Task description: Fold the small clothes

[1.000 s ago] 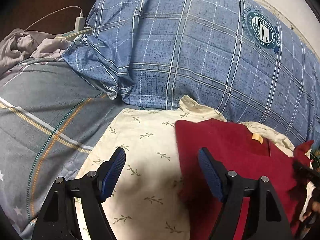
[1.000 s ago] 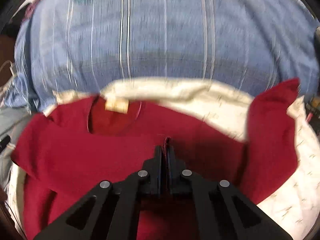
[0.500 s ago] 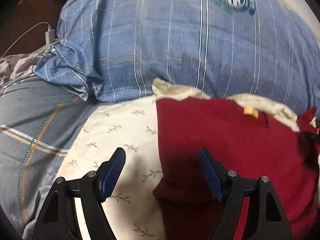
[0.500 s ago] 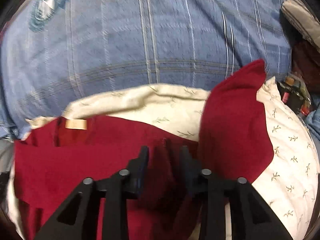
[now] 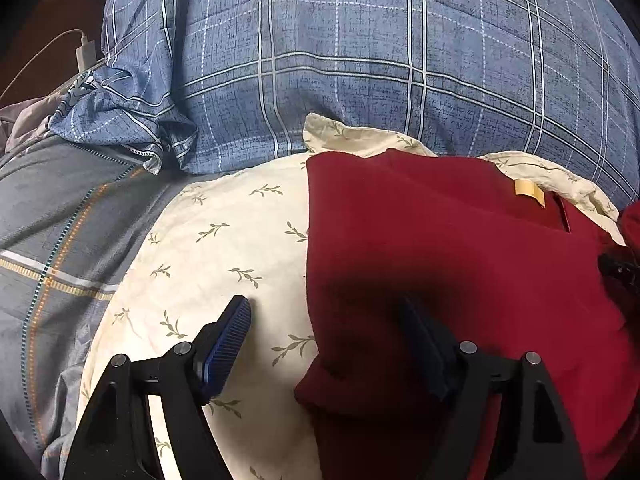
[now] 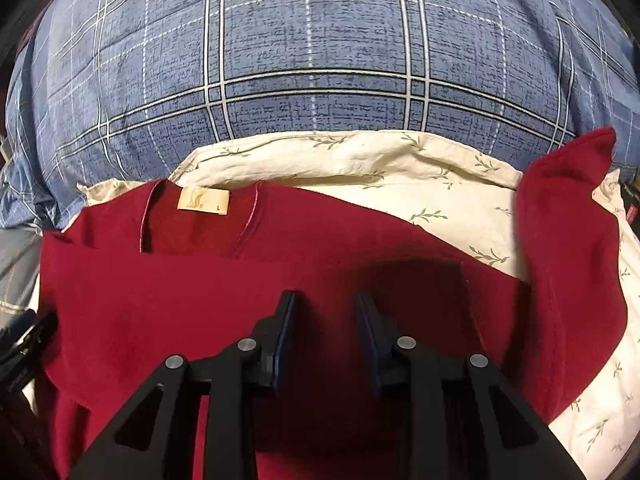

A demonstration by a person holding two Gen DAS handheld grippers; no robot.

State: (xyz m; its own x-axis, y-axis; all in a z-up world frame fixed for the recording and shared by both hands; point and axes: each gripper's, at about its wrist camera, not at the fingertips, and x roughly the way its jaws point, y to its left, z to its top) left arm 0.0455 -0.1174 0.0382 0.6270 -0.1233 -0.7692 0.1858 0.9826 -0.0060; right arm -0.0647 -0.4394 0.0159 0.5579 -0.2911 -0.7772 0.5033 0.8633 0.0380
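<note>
A dark red shirt (image 5: pixel 460 248) with a tan neck label (image 6: pixel 203 201) lies on a cream leaf-print pillow (image 5: pixel 224 248). In the right wrist view the shirt (image 6: pixel 280 264) has its right sleeve (image 6: pixel 568 248) spread out to the right over the cream pillow (image 6: pixel 360 164). My left gripper (image 5: pixel 326 320) is open and empty, straddling the shirt's folded left edge, one finger over the pillow and one over the shirt. My right gripper (image 6: pixel 326 316) is open and empty, low over the middle of the shirt.
A large blue plaid pillow (image 5: pixel 380 60) rises behind the cream pillow, also in the right wrist view (image 6: pixel 320 60). A grey striped bedsheet (image 5: pixel 60 220) lies to the left. A white charger and cable (image 5: pixel 86 54) sit at the far left.
My right gripper was shut on the red shirt and has opened, letting go of it. My left gripper stayed open and shifted right toward the shirt's left edge.
</note>
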